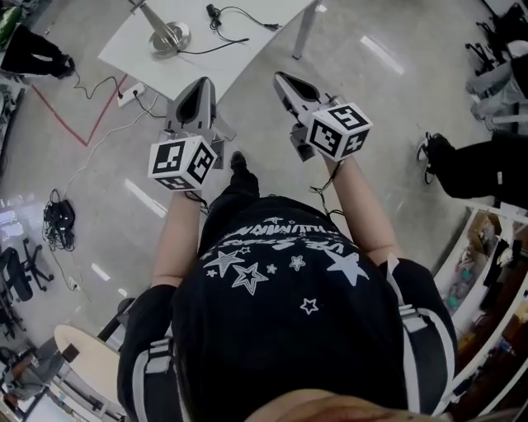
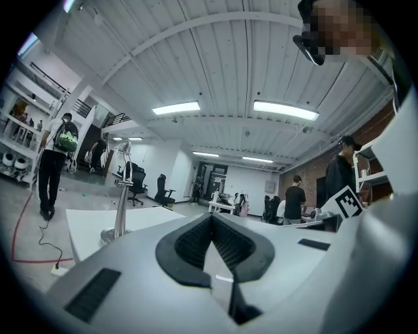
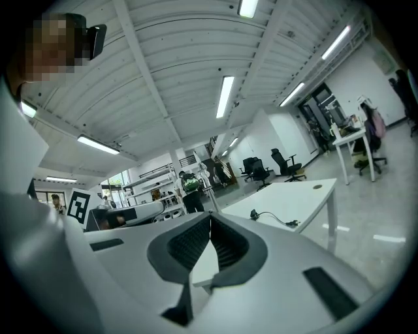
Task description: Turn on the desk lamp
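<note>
The desk lamp's round metal base (image 1: 169, 37) and slanted stem stand on a white table (image 1: 239, 49) ahead of me. A black cable with a small inline piece (image 1: 213, 11) lies on the tabletop beside it. Both grippers hover over the floor, short of the table's near edge. My left gripper (image 1: 200, 82) is shut and empty; in its own view its jaws (image 2: 211, 218) meet at the tip, with the lamp's stem (image 2: 121, 196) to their left. My right gripper (image 1: 280, 78) is also shut with nothing in it (image 3: 210, 220), and the cable (image 3: 274, 218) shows on the table (image 3: 294, 196) beyond it.
A power strip (image 1: 130, 95) and loose cables lie on the floor left of the table, near a red line (image 1: 82, 124). A person (image 2: 55, 163) stands at far left; others (image 2: 294, 199) stand farther off. Office chairs (image 1: 495, 74) sit at the right. A table leg (image 1: 305, 29) stands ahead.
</note>
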`<state>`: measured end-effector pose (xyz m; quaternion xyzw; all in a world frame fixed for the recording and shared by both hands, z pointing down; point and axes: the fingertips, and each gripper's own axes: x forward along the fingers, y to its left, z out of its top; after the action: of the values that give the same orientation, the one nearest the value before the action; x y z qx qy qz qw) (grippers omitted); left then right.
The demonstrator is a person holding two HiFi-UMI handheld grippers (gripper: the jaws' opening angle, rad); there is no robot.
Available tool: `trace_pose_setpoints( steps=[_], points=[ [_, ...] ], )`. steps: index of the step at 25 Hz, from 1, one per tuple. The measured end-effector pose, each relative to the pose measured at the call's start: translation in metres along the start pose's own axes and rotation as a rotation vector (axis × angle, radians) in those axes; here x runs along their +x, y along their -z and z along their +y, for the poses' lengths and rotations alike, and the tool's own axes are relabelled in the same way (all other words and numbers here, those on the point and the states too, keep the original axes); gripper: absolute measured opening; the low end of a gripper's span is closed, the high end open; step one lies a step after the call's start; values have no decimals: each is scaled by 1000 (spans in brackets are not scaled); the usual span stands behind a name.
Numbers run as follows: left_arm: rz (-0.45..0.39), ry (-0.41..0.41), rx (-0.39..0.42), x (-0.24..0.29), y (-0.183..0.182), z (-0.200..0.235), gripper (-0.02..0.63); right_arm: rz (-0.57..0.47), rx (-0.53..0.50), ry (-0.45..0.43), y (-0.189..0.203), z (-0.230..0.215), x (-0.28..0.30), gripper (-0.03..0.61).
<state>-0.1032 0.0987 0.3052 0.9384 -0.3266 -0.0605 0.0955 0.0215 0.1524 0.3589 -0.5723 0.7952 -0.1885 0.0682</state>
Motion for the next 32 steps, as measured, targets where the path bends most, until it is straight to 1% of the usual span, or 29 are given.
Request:
trace_pose_setpoints(
  steps=[8, 14, 21, 27, 32],
  points=[
    [42, -4, -25, 55, 7, 50, 8, 23, 38, 19, -6, -36, 61, 6],
    [60, 0, -45, 81, 4, 82, 8, 46, 46, 32, -13, -47, 98, 6],
    [83, 13, -66, 111, 11, 116, 8, 58, 42, 52, -17, -62, 140, 6],
    [91, 27, -98, 131, 7, 138, 8, 73, 36, 71, -27, -66, 171, 6],
    [96, 50, -108, 148, 5, 158, 8, 74, 42, 82, -32, -71, 204, 6]
  ],
)
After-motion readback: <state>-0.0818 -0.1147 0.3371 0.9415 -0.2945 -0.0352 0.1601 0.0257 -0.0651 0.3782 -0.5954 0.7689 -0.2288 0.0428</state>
